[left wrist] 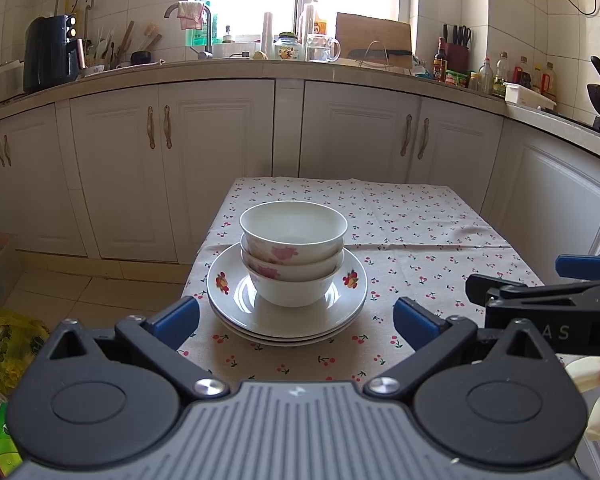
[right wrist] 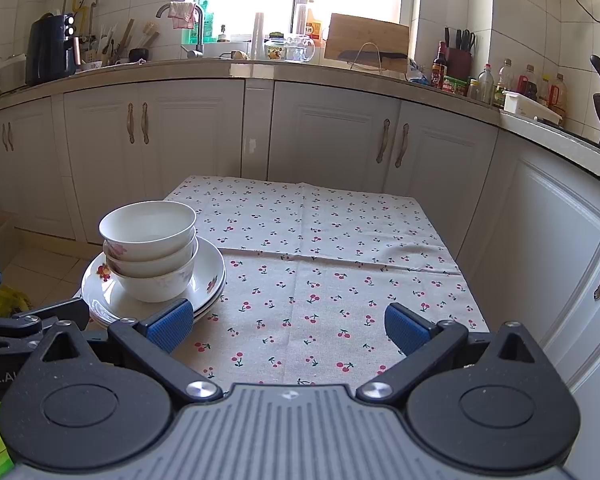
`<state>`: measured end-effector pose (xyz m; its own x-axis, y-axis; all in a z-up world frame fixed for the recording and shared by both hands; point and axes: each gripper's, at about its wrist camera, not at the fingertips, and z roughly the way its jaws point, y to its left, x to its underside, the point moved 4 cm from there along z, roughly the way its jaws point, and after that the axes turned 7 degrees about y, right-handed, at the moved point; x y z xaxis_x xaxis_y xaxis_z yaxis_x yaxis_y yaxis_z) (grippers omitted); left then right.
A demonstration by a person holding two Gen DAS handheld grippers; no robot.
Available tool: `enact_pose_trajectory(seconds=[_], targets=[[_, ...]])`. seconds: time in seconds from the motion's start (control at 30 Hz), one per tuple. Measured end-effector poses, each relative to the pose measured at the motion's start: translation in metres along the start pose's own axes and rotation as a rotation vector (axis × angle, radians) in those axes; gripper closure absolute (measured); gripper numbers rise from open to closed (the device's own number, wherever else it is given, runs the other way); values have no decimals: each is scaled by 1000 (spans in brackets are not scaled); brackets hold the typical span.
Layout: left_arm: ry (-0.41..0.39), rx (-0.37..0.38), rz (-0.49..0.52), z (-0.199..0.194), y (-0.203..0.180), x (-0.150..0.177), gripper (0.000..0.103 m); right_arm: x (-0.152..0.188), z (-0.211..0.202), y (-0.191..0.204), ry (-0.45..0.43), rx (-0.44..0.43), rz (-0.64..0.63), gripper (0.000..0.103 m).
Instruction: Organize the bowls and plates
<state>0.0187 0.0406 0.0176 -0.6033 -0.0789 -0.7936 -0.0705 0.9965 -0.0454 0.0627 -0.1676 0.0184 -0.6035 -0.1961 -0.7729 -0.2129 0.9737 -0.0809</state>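
Bowls (left wrist: 293,252) nested three deep, on stacked plates (left wrist: 236,312)

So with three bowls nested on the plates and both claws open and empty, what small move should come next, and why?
Probably nothing more than easing both claws back. The three bowls sit nested on the stacked plates on the cherry tablecloth, so the sorting looks done. The left claw is open just short of the plates' rim and the right claw is open over bare cloth; neither holds anything.

Cherry-print tablecloth (right wrist: 320,272) under stacked plates (left wrist: 236,312)
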Motion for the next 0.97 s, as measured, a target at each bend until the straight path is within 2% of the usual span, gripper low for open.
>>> enact_pose_trajectory(seconds=[0.97], targets=[[10, -3, -3, 1, -2, 0, 1, -1, 2, 0, 6, 11, 3, 0]])
